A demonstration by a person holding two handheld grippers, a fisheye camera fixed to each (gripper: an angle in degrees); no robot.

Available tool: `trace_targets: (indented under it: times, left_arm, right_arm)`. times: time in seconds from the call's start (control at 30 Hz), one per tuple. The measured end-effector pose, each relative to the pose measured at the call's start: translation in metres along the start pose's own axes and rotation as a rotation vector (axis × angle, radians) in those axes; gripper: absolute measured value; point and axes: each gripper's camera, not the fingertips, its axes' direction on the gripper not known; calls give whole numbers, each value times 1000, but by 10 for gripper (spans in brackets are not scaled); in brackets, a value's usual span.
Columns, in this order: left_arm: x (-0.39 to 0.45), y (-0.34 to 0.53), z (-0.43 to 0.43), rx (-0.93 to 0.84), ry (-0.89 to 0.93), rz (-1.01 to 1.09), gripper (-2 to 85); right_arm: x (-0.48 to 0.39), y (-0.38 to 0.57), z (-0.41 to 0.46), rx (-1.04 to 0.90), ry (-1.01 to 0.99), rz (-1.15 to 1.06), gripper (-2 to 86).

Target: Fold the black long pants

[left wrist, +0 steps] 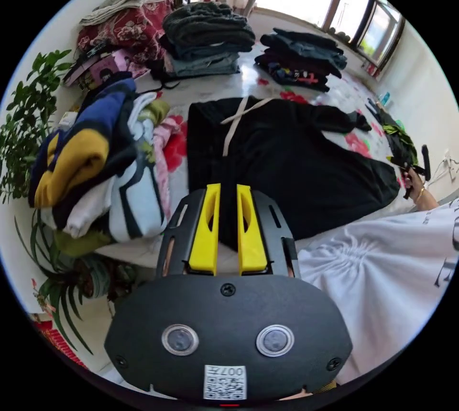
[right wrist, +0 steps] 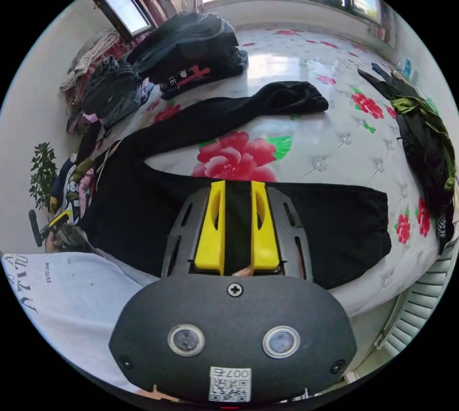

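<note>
While black pants (right wrist: 191, 191) lie spread on bed (right wrist: 334, 143) | both tongs (left wrist: 228, 191) (right wrist: 237, 189) slightly parted, empty

Black long pants (right wrist: 191, 191): soft matt cloth, lying with a pale woven drawstring (left wrist: 236, 122). Bed cover (right wrist: 330, 143): quilted fabric with button tufts, giving off a satin sheen and reflecting window light, printed with red flowers. Left gripper (left wrist: 228, 210) and right gripper (right wrist: 237, 210): smooth yellow plastic jaws sitting in matt black slotted plates; housings showing a fine-grained, dull black finish. Stacked clothes (left wrist: 95, 162): knitted and cotton-looking cloth. Person's shirt (left wrist: 382, 263): white, gathering in creases.
</note>
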Motion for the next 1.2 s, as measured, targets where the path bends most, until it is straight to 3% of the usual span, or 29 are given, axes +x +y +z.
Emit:
trace_targets:
  times: [0.2,0.37,0.5,0.57,0.67,0.87,1.0,1.2]
  left_arm:
    - [93,-122,60,54,157,250,98]
    - [176,-209,138,-79,193,403,122]
    - [215,-247,219,-312,27,440,84]
    - [220,-252,219,-242,39,503,61]
    - [211,-253,210,-203,113,494,37]
    - [186,-223,158,-42,221,470,33]
    - [189,-214,154,-48,201,503,36]
    - [183,-235,148,-45,241,476,36]
  right_arm:
    - [9,-124,35,19,22,2,61]
    - [8,-194,77,12,53,-61,69]
    - [18,-220,140,-107,88,-73,69]
    - [29,-224,173,-257,119,-61,62]
    - [30,-211,165,-197,223,-151,23]
    - [67,-156,120,-75,87,-55,33]
    - [80,-210,103,-29,46,3,73]
    - [100,-262,173,-247,244,51,74]
